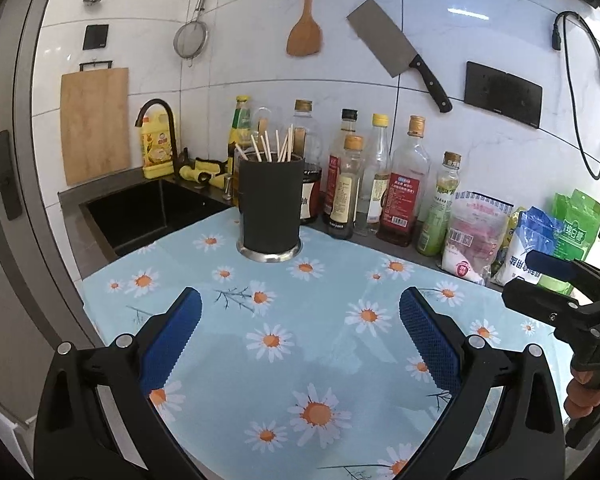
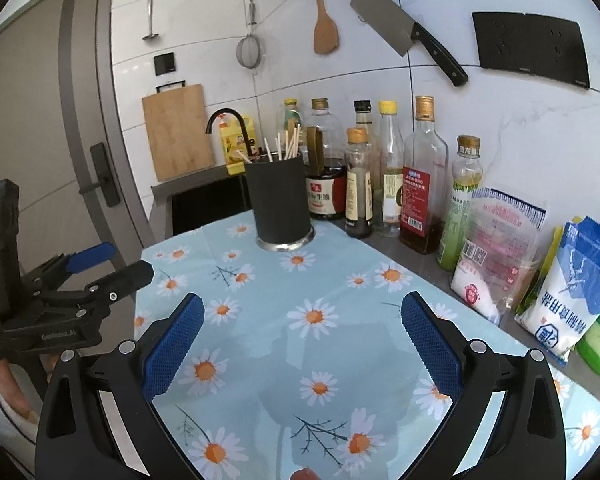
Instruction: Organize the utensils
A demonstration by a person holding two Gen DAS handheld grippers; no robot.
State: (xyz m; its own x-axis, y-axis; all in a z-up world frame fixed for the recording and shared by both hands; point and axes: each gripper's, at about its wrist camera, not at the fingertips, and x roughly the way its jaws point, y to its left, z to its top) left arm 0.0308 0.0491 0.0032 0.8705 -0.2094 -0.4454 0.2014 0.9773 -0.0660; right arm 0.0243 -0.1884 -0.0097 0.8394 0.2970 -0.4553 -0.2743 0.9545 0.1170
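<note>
A black utensil holder (image 1: 270, 204) with a steel base stands at the far edge of the daisy-print cloth (image 1: 308, 332). Several wooden chopsticks (image 1: 274, 146) stick up out of it. It also shows in the right wrist view (image 2: 280, 202), with the chopsticks (image 2: 286, 144). My left gripper (image 1: 300, 320) is open and empty above the cloth, well short of the holder. My right gripper (image 2: 302, 326) is open and empty over the cloth. Each gripper shows in the other's view, the right one (image 1: 540, 284) at the right edge and the left one (image 2: 112, 266) at the left edge.
A row of oil and sauce bottles (image 1: 380, 176) and bags of seasoning (image 1: 476, 240) line the wall behind and right of the holder. A black sink (image 1: 148, 212) with a tap lies to the left. A cutting board (image 1: 94, 124), strainer, wooden spatula (image 1: 305, 26) and cleaver (image 1: 396, 50) hang on the tiles.
</note>
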